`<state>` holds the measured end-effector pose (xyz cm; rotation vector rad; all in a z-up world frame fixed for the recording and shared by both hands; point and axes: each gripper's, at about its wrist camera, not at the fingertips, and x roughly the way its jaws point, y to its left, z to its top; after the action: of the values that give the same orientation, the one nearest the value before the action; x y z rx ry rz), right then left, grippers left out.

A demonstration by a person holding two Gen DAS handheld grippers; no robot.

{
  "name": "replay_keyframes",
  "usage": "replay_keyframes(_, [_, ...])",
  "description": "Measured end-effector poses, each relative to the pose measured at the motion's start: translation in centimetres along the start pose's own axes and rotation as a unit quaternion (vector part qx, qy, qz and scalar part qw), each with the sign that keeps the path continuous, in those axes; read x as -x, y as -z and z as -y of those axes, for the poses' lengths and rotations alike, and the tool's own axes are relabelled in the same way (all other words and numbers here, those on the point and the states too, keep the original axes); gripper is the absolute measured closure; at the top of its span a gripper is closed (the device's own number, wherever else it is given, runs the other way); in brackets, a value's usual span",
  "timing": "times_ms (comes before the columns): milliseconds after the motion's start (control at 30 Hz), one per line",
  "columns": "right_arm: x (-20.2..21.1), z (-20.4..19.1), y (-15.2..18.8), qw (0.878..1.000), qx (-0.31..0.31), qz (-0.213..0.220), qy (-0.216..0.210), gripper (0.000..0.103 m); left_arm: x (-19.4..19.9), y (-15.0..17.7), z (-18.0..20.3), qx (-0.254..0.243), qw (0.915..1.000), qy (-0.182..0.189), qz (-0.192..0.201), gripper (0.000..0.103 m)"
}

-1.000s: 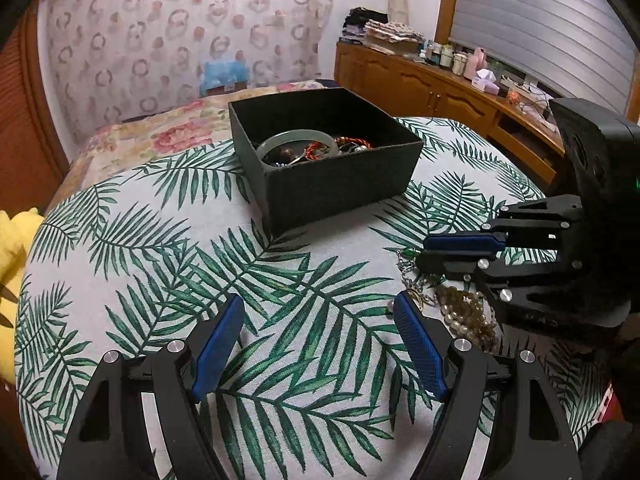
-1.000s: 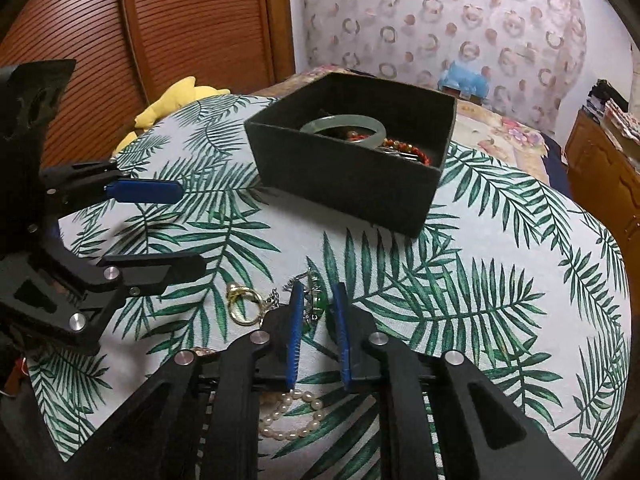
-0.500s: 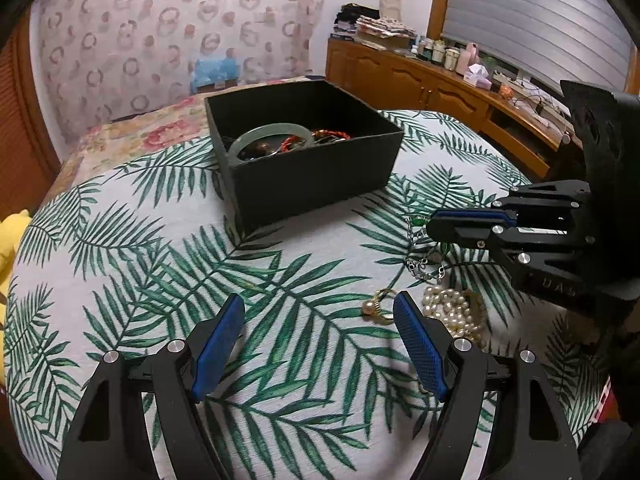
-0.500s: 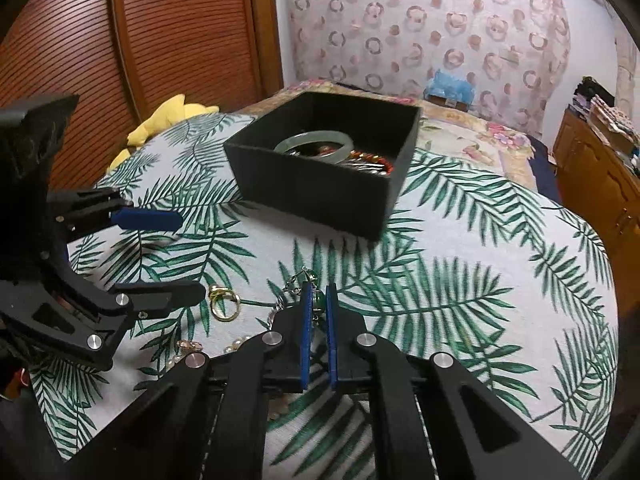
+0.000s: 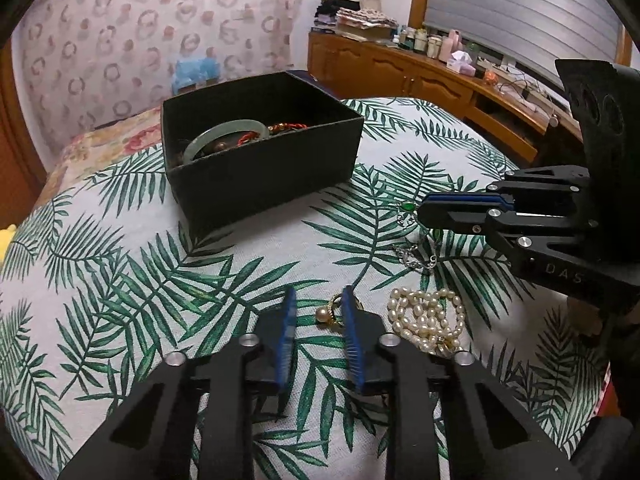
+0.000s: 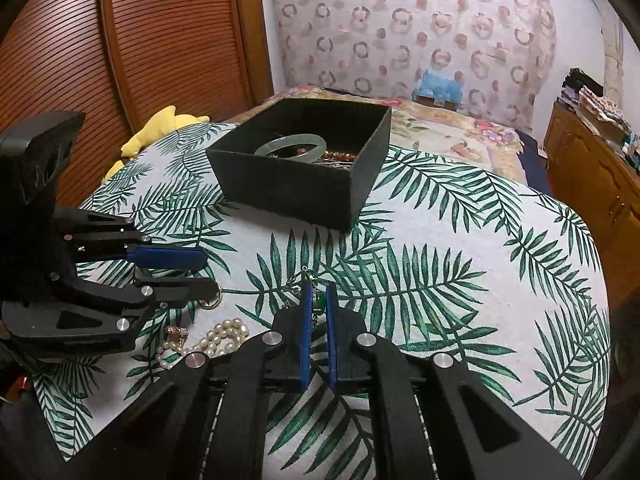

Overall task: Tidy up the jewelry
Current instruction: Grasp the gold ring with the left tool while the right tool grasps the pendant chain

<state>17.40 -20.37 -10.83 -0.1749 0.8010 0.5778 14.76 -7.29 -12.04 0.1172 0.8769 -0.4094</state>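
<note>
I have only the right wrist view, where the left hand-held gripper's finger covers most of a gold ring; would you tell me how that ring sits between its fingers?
Observer: The left hand-held gripper is closing with the gold ring between its pads. The ring carries a pearl and lies against the pad on the picture's right, with a gap to the other.
Operator: Thank you. Is the chain of my green pendant off the cloth?
Observer: No. Below the right hand-held gripper, the silver chain lies on the leaf-print cloth.
Operator: Do the pearls touch the ring?
Observer: No, the pearl strand lies apart, outside that pad.
</note>
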Motion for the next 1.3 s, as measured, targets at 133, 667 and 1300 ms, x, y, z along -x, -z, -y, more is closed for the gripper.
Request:
replay_keyframes(133, [0.1, 0.0, 0.0, 1.000, 0.000, 0.002, 0.000, 0.095, 0.2, 0.0, 0.0, 0.002, 1.0000, 0.003, 0.002, 0.094])
replay_keyframes(667, [1.4, 0.1, -2.7, 0.999, 0.021, 0.024, 0.006, 0.095, 2.2, -1.7, -1.7, 0.014, 0.9991, -0.009, 0.038, 0.094])
replay_keyframes(1300, [1.9, 1.3, -10.4, 0.995, 0.037, 0.094, -0.003, 0.095, 4.4, -6.7, -4.5, 0.024, 0.9947, -0.038, 0.093, 0.094])
